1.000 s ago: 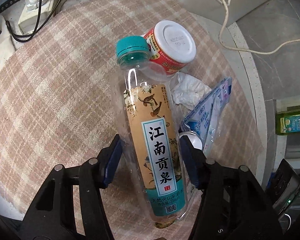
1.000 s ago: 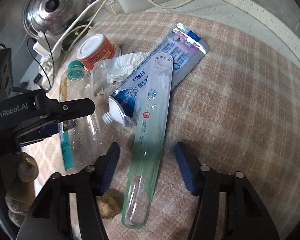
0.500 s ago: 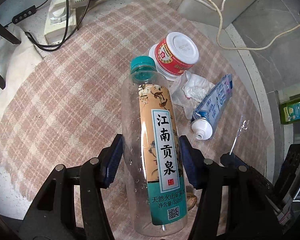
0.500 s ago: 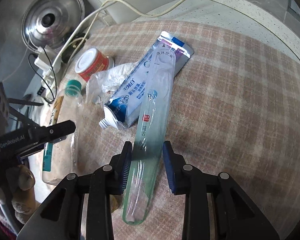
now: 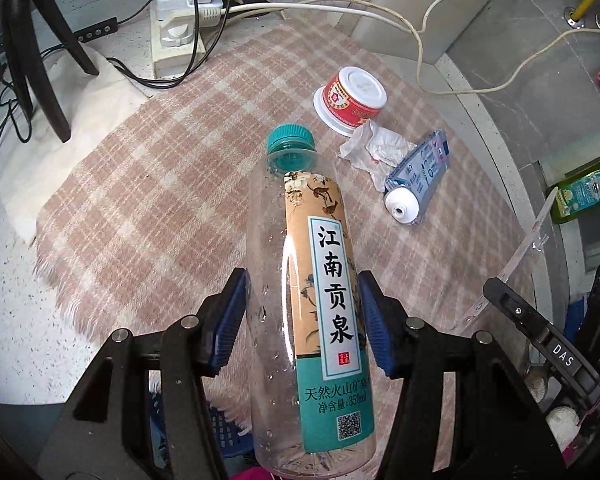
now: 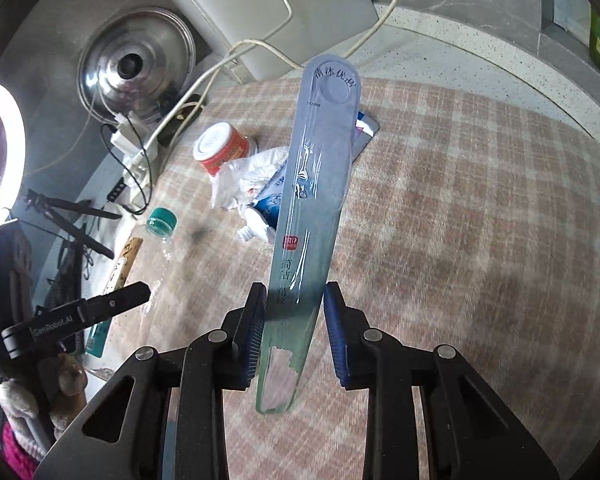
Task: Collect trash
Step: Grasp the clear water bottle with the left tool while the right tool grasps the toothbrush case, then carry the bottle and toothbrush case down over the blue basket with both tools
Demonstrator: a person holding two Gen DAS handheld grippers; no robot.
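You are holding a clear plastic water bottle (image 5: pixel 300 308) in your left gripper (image 5: pixel 302 320); it is looking empty apart from droplets clinging to the inside wall, and its teal cap (image 5: pixel 291 138) is pointing away from you, raised above the pink plaid cloth (image 5: pixel 147 208). The blue pads (image 5: pixel 229 320) are pressing against both sides of the bottle's lower body, spread about as wide as the bottle itself. Your right gripper (image 6: pixel 293 328) is pinching a long, flat, clear plastic toothbrush package (image 6: pixel 314 208) near its lower end, the fingers narrowed onto its edges, with the package rising at a slight tilt above the cloth. On the cloth, a red-and-white plastic cup (image 5: pixel 352 98) is sitting upside down; just beside it a crumpled white tissue (image 5: pixel 374 148) is lying against a squeezed toothpaste tube (image 5: pixel 418 182) whose white nozzle end is facing you.
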